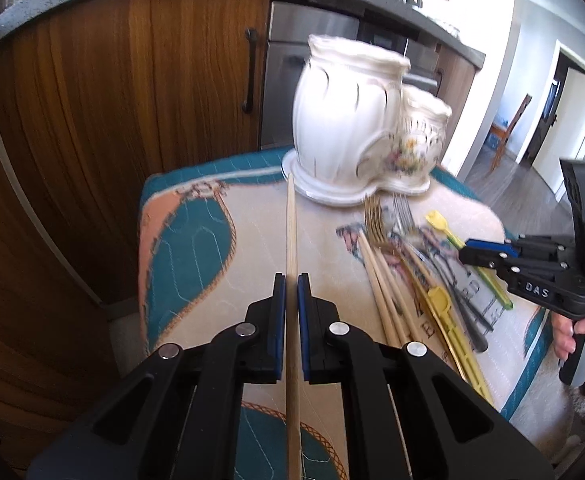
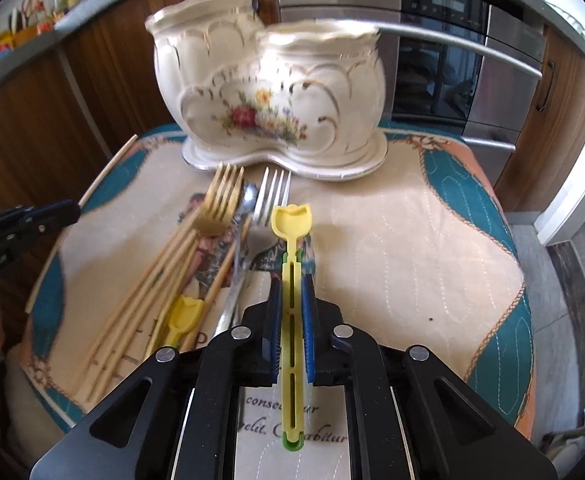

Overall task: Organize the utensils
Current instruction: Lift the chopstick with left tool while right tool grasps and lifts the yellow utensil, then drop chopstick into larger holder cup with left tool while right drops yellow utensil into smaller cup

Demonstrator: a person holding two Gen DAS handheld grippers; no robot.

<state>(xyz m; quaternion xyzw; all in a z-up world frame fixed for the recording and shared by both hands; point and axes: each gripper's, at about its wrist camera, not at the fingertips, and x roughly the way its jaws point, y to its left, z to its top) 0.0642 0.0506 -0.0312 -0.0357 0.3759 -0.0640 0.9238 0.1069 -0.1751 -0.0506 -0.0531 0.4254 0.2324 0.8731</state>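
Left claw [image 1: 291, 280] clamped on a pale wooden chopstick [image 1: 291, 232], right claw [image 2: 291, 284] on the slotted yellow plastic utensil [image 2: 291, 240]. I'd lift both clear, tip upright, then drop into the white floral ceramic double holder [image 2: 268, 96].

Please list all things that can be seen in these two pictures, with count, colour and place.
ceramic holder: one, white with flowers, two cups, far end of cloth
cloth: one, cream and teal, underneath
held chopstick: one, wooden, between the left jaws
loose chopsticks: several, wooden, in the pile
gold fork: one, pile
silver fork: one, pile
yellow utensil: one, between the right jaws
second yellow utensil: one, pile
left gripper: black, blue pads, shut
right gripper: same, shut
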